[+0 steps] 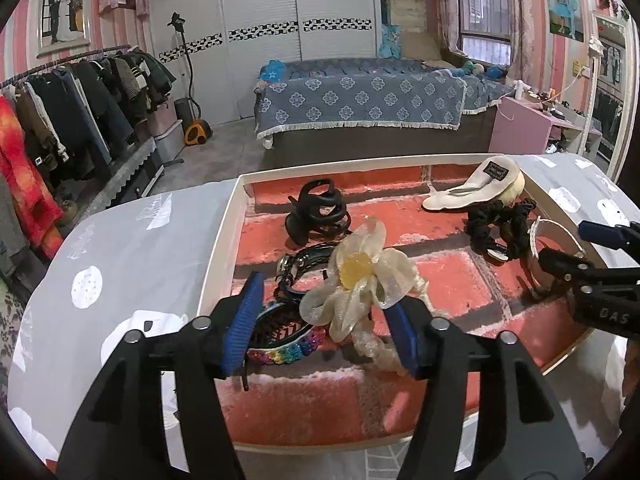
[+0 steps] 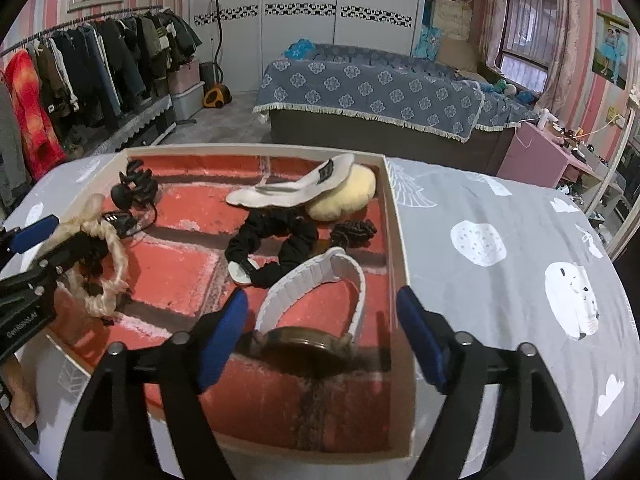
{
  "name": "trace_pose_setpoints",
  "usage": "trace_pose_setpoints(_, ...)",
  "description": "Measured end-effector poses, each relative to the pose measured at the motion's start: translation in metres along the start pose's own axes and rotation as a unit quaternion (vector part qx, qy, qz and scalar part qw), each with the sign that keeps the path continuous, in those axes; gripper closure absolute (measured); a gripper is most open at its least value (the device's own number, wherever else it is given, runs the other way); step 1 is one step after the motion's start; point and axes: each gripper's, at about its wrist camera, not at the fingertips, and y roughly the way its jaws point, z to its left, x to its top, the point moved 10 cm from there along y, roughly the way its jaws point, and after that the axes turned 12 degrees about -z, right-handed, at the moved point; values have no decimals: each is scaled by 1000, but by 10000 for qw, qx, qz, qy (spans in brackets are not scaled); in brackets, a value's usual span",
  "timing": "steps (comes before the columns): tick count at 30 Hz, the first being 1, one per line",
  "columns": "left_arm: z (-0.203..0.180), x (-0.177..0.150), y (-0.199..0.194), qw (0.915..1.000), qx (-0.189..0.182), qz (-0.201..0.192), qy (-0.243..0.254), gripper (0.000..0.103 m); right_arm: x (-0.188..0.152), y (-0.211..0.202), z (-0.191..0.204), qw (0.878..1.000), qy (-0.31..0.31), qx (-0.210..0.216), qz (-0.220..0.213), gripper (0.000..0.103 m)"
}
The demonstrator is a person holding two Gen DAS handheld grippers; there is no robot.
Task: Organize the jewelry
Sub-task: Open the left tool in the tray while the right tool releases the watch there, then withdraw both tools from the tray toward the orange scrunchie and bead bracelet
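Observation:
A shallow white box (image 1: 218, 248) with a red brick-pattern lining sits on the table and holds the accessories; it also shows in the right wrist view (image 2: 394, 216). My left gripper (image 1: 326, 322) is open, its fingers either side of a cream flower scrunchie (image 1: 360, 280), a rainbow hair clip (image 1: 284, 346) and a black bracelet (image 1: 308, 258). My right gripper (image 2: 322, 338) is open above a white-strap watch (image 2: 320, 304). A black claw clip (image 1: 316, 214), a black scrunchie (image 2: 276, 240) and a cream hair clip (image 2: 296, 188) lie further back.
A grey tablecloth (image 2: 500, 260) with white prints covers the table around the box. Beyond are a bed (image 1: 360, 100), a clothes rack (image 1: 60, 120) and a pink desk (image 1: 524, 128).

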Motion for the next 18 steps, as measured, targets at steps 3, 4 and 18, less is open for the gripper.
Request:
trace_pose_setpoints(3,2,5,-8,10000,28,-72,-22,32,8,-11,-2,9999,52,29,-155,14)
trace_pose_setpoints(4,2,8,-11,9999,48,-111,-16,26,11,-15,-4,9998,78,12,-206,12)
trace_pose_setpoints(18,35,4,-69,9991,348,-169,-183,7,6,-78,-14,9985,29,-302,-450,9)
